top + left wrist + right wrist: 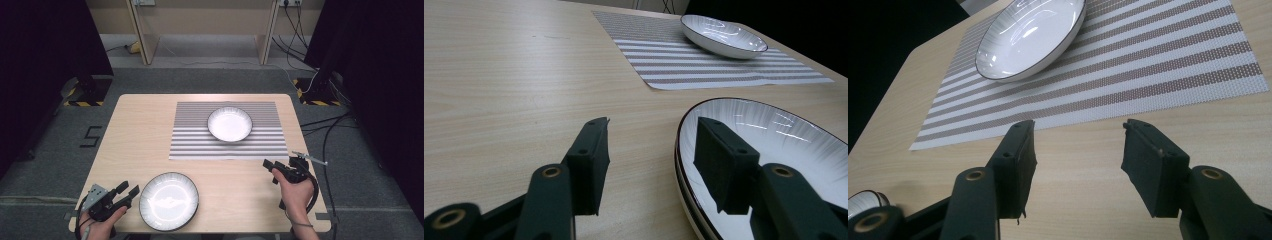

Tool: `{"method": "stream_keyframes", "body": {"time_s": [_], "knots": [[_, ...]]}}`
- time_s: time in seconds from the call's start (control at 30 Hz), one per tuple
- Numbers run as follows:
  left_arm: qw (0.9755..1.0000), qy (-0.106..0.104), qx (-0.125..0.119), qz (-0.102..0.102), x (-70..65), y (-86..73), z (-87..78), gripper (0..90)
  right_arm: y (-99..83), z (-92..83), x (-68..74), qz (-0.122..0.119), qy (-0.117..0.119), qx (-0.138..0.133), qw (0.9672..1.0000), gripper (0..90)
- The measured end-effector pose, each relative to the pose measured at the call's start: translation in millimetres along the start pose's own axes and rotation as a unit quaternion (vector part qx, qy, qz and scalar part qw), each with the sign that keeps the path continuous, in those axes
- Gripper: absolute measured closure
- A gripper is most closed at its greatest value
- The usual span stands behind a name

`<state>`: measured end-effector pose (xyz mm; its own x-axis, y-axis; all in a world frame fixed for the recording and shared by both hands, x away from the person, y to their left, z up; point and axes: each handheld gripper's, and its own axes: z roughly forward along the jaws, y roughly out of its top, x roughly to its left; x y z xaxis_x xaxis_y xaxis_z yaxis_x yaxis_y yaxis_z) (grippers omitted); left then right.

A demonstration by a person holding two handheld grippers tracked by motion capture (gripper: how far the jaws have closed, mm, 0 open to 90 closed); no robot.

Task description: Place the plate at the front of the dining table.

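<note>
A white plate with a dark rim [168, 201] lies at the table's front edge, left of the middle. My left gripper [129, 188] sits at its left side, open. In the left gripper view the plate's rim [684, 150] runs between the two jaws, one jaw over the plate [774, 135] and one over bare wood, neither pad pressing on it. A white bowl [229, 124] stands on a striped placemat [200, 145] farther back. My right gripper [270, 170] hovers at the front right, open, with bare table between its jaws [1078, 150], just short of the placemat [1148, 65] and the bowl [1030, 35].
The light wooden table [140, 130] has bare wood on its left half and along the front right. Grey carpet surrounds it, with cables [325, 130] on the floor at the right and table legs [142, 35] at the back. The plate's edge [860, 202] shows low left in the right gripper view.
</note>
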<state>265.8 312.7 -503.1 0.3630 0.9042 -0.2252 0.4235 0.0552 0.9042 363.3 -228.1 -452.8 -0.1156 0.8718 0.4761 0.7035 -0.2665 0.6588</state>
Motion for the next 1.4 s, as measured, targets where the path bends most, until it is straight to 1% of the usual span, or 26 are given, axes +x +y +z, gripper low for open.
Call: {"method": "stream_keyframes", "body": {"time_s": [0.1, 0.17, 0.23, 0.3, 0.37, 0.43, 0.67, 0.83, 0.93, 0.97, 1.0, 1.03, 1.07, 1.27, 1.4], "knots": [[1.0000, 0.000, 0.001, 0.000, -0.4, 0.0, -0.2, 47.4, -1.4, -1.9, -0.6, 0.001, 0.000, 0.000, 1.0000, 46.8], [1.0000, 0.001, 0.000, 0.000, -0.2, 0.0, -0.4, 47.4, -2.7, -4.0, -2.0, -0.004, -0.002, -0.002, 1.0000, 46.9], [1.0000, 0.001, -0.001, 0.001, 0.3, 0.2, -0.6, 47.4, -4.5, -8.3, -3.4, -0.003, -0.004, -0.005, 1.0000, 46.9], [1.0000, 0.001, -0.001, 0.000, 0.3, 0.3, -0.7, 47.4, -4.7, -8.9, -3.7, -0.001, -0.003, -0.005, 1.0000, 46.8], [1.0000, 0.001, -0.001, 0.000, -0.1, 0.1, -0.4, 47.4, -6.3, -13.8, -5.6, -0.006, -0.006, -0.008, 0.9999, 46.8], [1.0000, 0.000, 0.000, 0.000, -0.5, 0.1, -0.3, 47.4, -6.8, -14.7, -6.2, -0.007, -0.005, -0.009, 0.9999, 46.8], [1.0000, -0.002, 0.001, 0.002, -1.4, -0.3, 0.5, 47.4, -14.2, -23.6, -16.1, 0.004, -0.009, -0.014, 0.9998, 46.8], [1.0000, -0.001, 0.001, 0.002, -1.3, -0.3, 0.3, 47.4, -18.6, -26.9, -21.5, 0.010, -0.003, -0.012, 0.9999, 46.7], [1.0000, -0.001, 0.001, 0.001, -1.5, -0.6, 0.5, 47.4, -20.8, -29.0, -23.9, 0.007, -0.008, -0.014, 0.9998, 46.7], [1.0000, -0.001, 0.002, 0.001, -1.5, -0.7, 0.5, 47.4, -22.7, -30.2, -25.3, 0.014, -0.007, -0.013, 0.9998, 46.6], [1.0000, -0.001, 0.001, 0.001, -1.5, -0.6, 0.6, 47.4, -22.7, -30.2, -25.3, 0.014, -0.007, -0.013, 0.9998, 46.6], [1.0000, -0.001, 0.001, 0.001, -1.2, -0.4, 0.4, 47.4, -24.6, -31.5, -27.6, 0.007, -0.012, -0.015, 0.9998, 46.6], [1.0000, -0.001, 0.001, 0.001, -1.2, -0.4, 0.4, 47.4, -25.2, -31.8, -28.4, 0.006, -0.011, -0.017, 0.9998, 46.6], [1.0000, 0.000, 0.001, 0.001, -1.6, -0.5, 0.4, 47.4, -31.0, -34.1, -32.5, 0.010, -0.014, -0.017, 0.9997, 46.6], [1.0000, 0.000, 0.001, 0.000, -1.8, -0.9, 0.8, 47.4, -34.0, -36.7, -35.2, 0.008, -0.017, -0.019, 0.9996, 46.5]]}}
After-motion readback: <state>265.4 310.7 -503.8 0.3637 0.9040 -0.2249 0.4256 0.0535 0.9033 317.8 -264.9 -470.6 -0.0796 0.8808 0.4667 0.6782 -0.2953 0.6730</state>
